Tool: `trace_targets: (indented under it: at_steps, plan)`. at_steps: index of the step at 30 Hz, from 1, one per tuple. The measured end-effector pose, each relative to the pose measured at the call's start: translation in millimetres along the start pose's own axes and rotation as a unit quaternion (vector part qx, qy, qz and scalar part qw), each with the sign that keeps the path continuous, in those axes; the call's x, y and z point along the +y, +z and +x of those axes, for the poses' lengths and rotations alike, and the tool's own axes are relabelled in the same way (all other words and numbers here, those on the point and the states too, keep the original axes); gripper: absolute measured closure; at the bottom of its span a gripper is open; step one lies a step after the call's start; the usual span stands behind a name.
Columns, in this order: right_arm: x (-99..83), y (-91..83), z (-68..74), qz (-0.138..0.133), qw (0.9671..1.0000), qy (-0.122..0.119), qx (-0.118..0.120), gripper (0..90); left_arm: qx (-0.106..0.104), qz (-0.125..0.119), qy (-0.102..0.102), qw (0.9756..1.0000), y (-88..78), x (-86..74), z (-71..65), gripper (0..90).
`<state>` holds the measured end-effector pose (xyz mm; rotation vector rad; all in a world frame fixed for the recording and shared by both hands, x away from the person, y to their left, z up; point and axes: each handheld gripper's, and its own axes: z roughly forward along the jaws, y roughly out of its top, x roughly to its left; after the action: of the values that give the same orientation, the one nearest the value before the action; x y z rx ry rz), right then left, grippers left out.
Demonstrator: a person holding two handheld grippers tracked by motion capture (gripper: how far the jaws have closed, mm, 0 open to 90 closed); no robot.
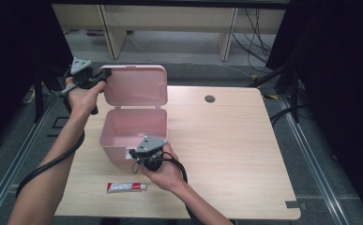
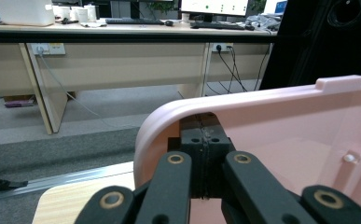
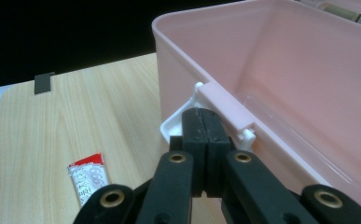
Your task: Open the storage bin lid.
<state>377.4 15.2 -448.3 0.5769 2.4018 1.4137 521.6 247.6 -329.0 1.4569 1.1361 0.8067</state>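
A pale wooden table (image 1: 226,140) carries an open pink box (image 1: 132,129), and everything else sits around that box. Its lid (image 1: 134,84) stands up at the far side, hinged open. The left gripper (image 1: 102,75) is at the lid's upper left corner; in the left gripper view its jaws are pressed together, with the lid's rounded edge (image 2: 159,121) right at their tips, though whether they pinch that edge I cannot tell. The right gripper (image 1: 133,153) is at the box's near wall, jaws likewise closed tight against each other; in the right gripper view their tips sit just below the white latch (image 3: 201,109) under the box's rim (image 3: 243,121).

On the table nearer than the box, toward the person's side, lies a small red and white tube (image 1: 126,187). Beyond the box to the right, a round cable hole (image 1: 210,99) is set into the tabletop. A dark tape patch (image 1: 291,204) marks the table's near right edge.

Past the box's lid the floor is grey carpet (image 1: 179,47), with light wooden desk legs (image 1: 111,33) and loose cables (image 1: 259,42). In the left gripper view a long desk (image 2: 122,51) behind the lid bears a keyboard (image 2: 134,21) and monitors. Black drapes (image 1: 334,70) hang to either side.
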Motion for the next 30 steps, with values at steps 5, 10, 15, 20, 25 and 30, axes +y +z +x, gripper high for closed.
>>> trace_targets:
  at_steps: [5, 10, 15, 20, 25, 30]
  plan:
    - [-0.1, -0.3, 1.5, 0.003, 0.9999, 0.011, 0.001, 90.0, 0.003, 0.004, -0.002, 1.0000, 3.6, -1.7, 2.1, 89.9]
    - [0.1, -0.5, 1.9, 0.004, 0.9999, 0.014, 0.002, 90.0, 0.005, 0.009, -0.003, 0.9999, 7.1, -2.6, 2.9, 89.9]
    - [0.2, -0.4, 1.9, 0.005, 0.9999, 0.014, 0.002, 90.0, 0.008, 0.012, -0.005, 0.9999, 11.1, -2.6, 3.1, 89.9]
    - [0.2, -0.4, 1.9, 0.005, 0.9999, 0.014, 0.003, 90.0, 0.011, 0.016, -0.006, 0.9998, 14.4, -4.1, 4.1, 89.9]
    - [0.3, -0.2, 0.0, 0.001, 1.0000, -0.003, 0.000, 90.0, 0.015, 0.023, -0.007, 0.9996, 17.6, -7.1, 6.3, 89.9]
    - [0.1, -0.4, 2.0, 0.005, 0.9999, 0.014, 0.003, 90.0, 0.014, 0.028, -0.006, 0.9995, 20.2, -10.8, 5.0, 89.9]
